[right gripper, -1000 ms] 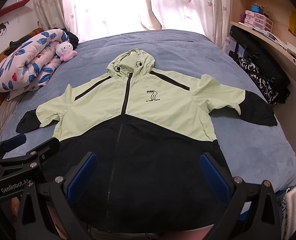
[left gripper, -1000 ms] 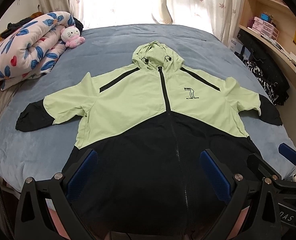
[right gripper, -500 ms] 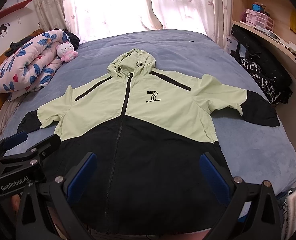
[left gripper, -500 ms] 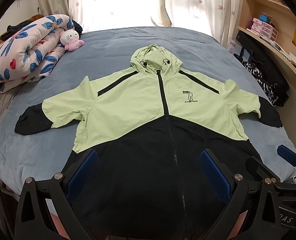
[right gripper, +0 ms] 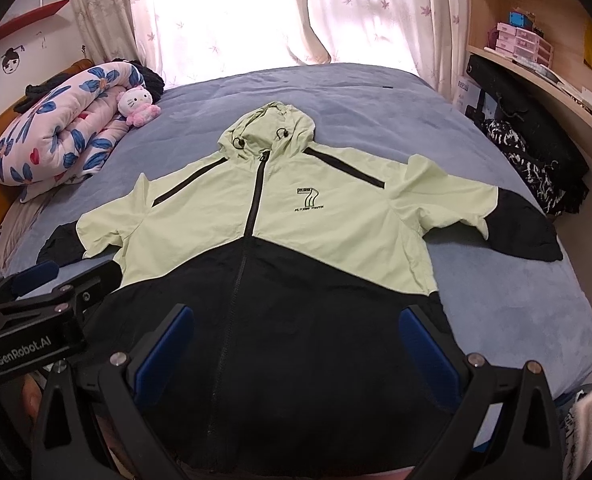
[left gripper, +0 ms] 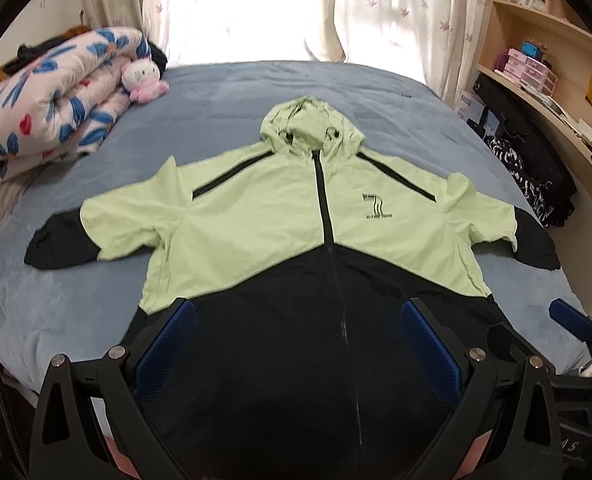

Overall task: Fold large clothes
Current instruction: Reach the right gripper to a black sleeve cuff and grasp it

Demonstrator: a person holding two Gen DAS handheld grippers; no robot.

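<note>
A light green and black hooded jacket (left gripper: 280, 232) lies flat and face up on the blue bed, zipped, sleeves spread to both sides, hood toward the window. It also shows in the right wrist view (right gripper: 316, 232). My left gripper (left gripper: 296, 344) is open and empty, above the black hem near the bed's front edge. My right gripper (right gripper: 296, 344) is open and empty, also above the hem. The right gripper shows at the right edge of the left wrist view (left gripper: 576, 328). The left gripper shows at the left edge of the right wrist view (right gripper: 44, 304).
A rolled floral quilt (left gripper: 52, 104) and a pink plush toy (left gripper: 142, 80) lie at the bed's (left gripper: 232, 92) far left. A wooden shelf with boxes (left gripper: 536, 68) and dark clothes (left gripper: 536, 176) stand along the right side. Curtains (left gripper: 376, 8) hang behind.
Both grippers have drifted slightly back and up, so the jacket sits a little lower in each view. The jacket has not moved. Both grippers stay open.
</note>
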